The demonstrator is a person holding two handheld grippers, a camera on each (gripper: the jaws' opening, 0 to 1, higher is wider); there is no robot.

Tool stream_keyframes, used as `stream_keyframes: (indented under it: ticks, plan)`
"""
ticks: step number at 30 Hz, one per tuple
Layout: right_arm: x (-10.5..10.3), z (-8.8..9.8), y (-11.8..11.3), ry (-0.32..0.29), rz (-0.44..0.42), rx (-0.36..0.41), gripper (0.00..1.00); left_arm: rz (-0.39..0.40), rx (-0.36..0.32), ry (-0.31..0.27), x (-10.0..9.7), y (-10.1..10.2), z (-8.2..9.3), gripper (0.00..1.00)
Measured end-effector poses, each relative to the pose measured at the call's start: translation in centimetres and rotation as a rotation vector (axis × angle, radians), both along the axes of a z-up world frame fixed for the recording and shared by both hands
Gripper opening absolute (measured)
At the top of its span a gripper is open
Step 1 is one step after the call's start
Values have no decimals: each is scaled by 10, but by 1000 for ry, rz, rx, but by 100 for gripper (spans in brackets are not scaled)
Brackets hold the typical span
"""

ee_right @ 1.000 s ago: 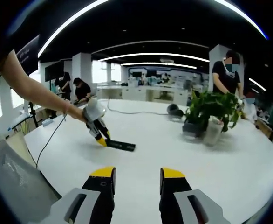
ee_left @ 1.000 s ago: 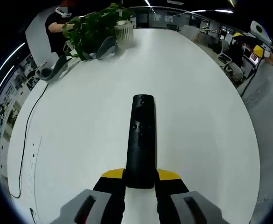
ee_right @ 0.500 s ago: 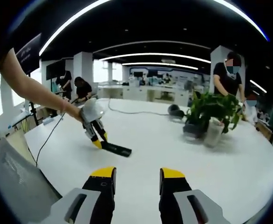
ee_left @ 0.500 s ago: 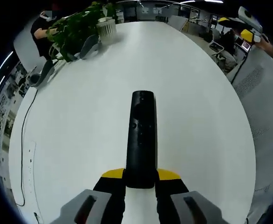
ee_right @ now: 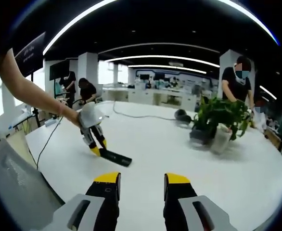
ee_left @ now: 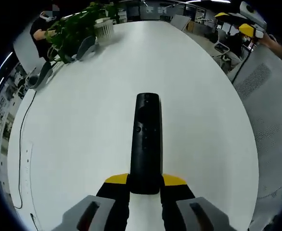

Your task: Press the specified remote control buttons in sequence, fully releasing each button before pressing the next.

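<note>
In the left gripper view a long black remote control [ee_left: 146, 142] points away from me over the white table [ee_left: 83, 125], buttons facing up. My left gripper [ee_left: 146, 185] is shut on its near end, yellow tips on both sides. The right gripper view has the same remote [ee_right: 115, 157] held just above the table by the left gripper [ee_right: 96, 147], at a person's outstretched hand. My right gripper [ee_right: 141, 185] is open and empty, well back from the remote. It also appears far off in the left gripper view, the right gripper [ee_left: 247, 19] at the top right.
A potted green plant [ee_right: 219, 120] in a white pot stands on the table's right part, with grey headphones [ee_right: 182, 115] and a cable behind it. A grey chair back [ee_right: 16, 192] is at lower left. People stand around the office beyond the table.
The left gripper has carried the remote a little to the left and lower in the right gripper view. Its own view has tilted slightly over the table. The right gripper stays open.
</note>
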State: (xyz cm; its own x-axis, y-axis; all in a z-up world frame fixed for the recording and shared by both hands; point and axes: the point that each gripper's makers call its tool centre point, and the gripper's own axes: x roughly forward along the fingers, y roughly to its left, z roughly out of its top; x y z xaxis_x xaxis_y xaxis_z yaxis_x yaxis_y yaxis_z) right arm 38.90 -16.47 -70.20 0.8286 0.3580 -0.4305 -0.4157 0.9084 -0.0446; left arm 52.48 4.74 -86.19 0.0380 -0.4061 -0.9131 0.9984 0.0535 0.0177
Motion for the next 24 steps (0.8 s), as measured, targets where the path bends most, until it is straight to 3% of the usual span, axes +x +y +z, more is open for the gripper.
stream_keyframes:
  ticks: [24]
  plan:
    - [-2,2,5,-12,28,-27,31,1,-6,21,-43,1,1,24]
